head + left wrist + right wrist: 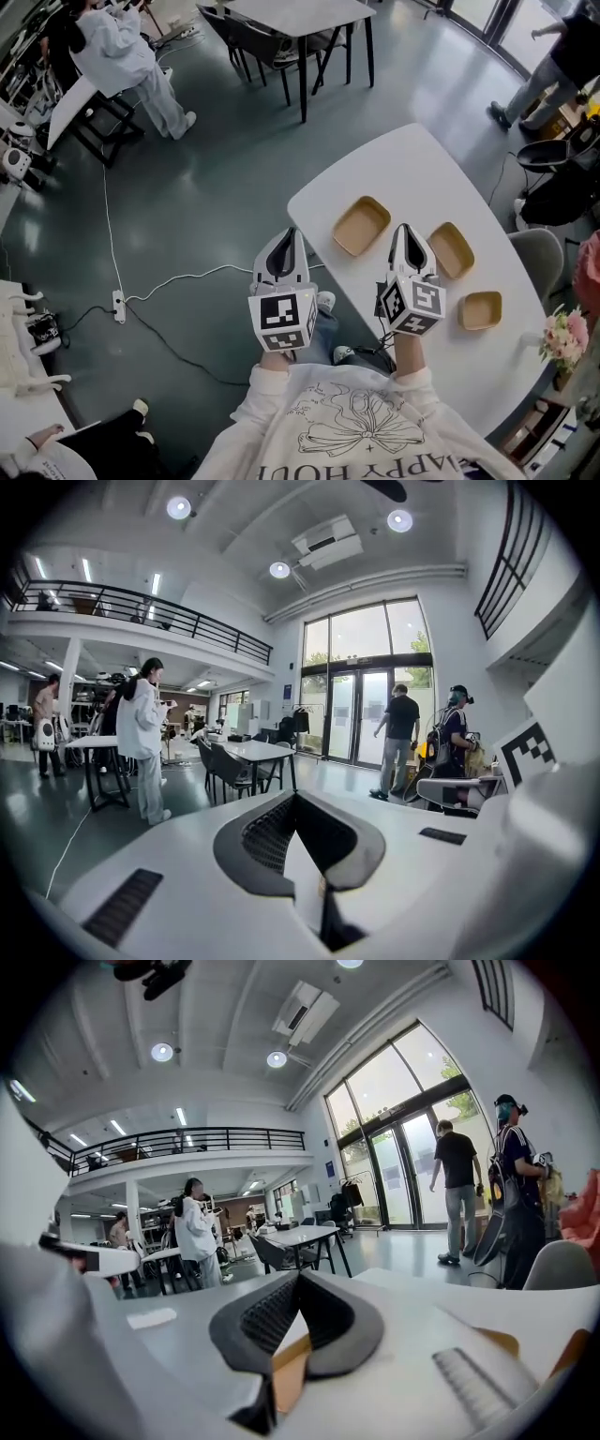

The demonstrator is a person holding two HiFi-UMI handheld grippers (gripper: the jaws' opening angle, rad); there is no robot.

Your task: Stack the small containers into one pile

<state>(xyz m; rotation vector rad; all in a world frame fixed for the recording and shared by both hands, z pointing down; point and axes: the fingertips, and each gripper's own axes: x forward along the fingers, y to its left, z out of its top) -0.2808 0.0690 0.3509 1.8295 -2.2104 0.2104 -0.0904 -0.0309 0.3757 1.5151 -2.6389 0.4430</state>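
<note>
Three shallow brown containers lie apart on the white oval table [394, 159]: one at the left [361, 225], one in the middle [451, 249], one nearer at the right [480, 310]. My left gripper [286, 234] is shut and empty, hovering just off the table's left edge. My right gripper [405, 230] is shut and empty above the table, between the left and middle containers. In the right gripper view the jaws [298, 1283] are together, with a brown container [291, 1363] showing below them. In the left gripper view the shut jaws [295, 803] face the room.
A grey chair [539, 258] and a bunch of flowers [562, 339] stand at the table's right side. A white cable [159, 281] runs over the floor at the left. A dark-legged table with chairs [300, 19] stands farther off, and people stand around the room.
</note>
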